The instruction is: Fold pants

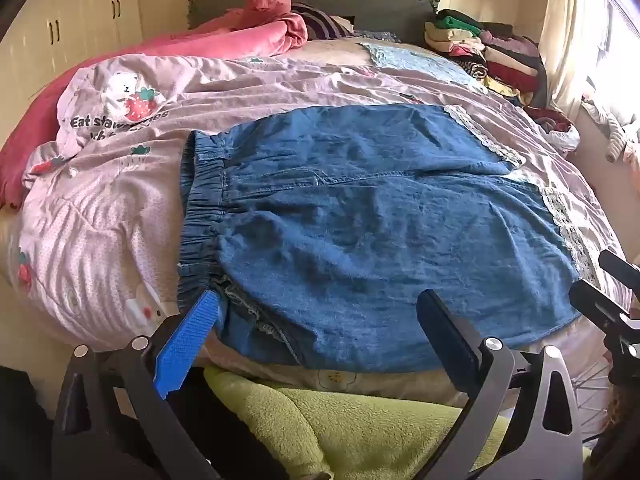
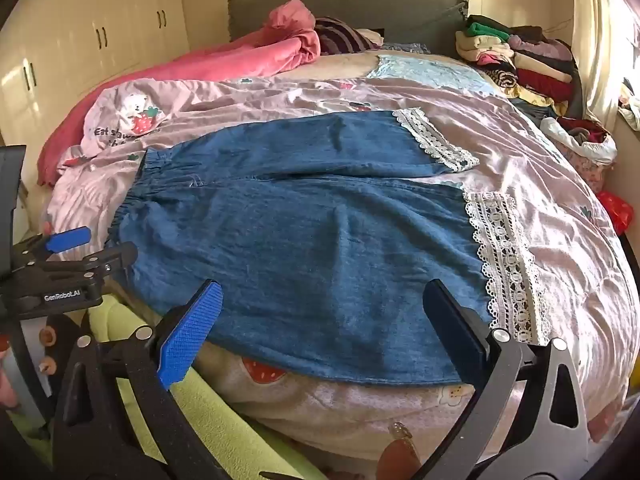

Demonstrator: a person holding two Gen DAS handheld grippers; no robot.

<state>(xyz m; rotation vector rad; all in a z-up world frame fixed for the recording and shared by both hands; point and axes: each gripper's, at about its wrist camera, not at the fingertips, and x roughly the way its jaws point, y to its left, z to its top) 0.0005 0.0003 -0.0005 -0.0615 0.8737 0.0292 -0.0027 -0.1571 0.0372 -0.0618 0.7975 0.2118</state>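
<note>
bare quilt (image 2: 520, 152) right of pants (image 2: 320, 232), clothes pile (image 2: 532, 64) beyond

"Eat" on quilt (image 1: 120, 120), "GenRobot.AI" on left tool (image 2: 64, 240)

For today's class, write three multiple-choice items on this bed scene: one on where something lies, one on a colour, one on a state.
1. Where is the pants' elastic waistband?
A. left end
B. right end
C. hidden underneath

2. What colour is the lace on the cuffs?
A. red
B. white
C. black

3. How are the two tools?
A. both shut on cloth
B. one open, one shut
C. both open, holding nothing

Answers:
1 A, the gathered waistband lies at the left of the pants.
2 B, the lace is white.
3 C, left tool and right tool show wide gaps.
</note>
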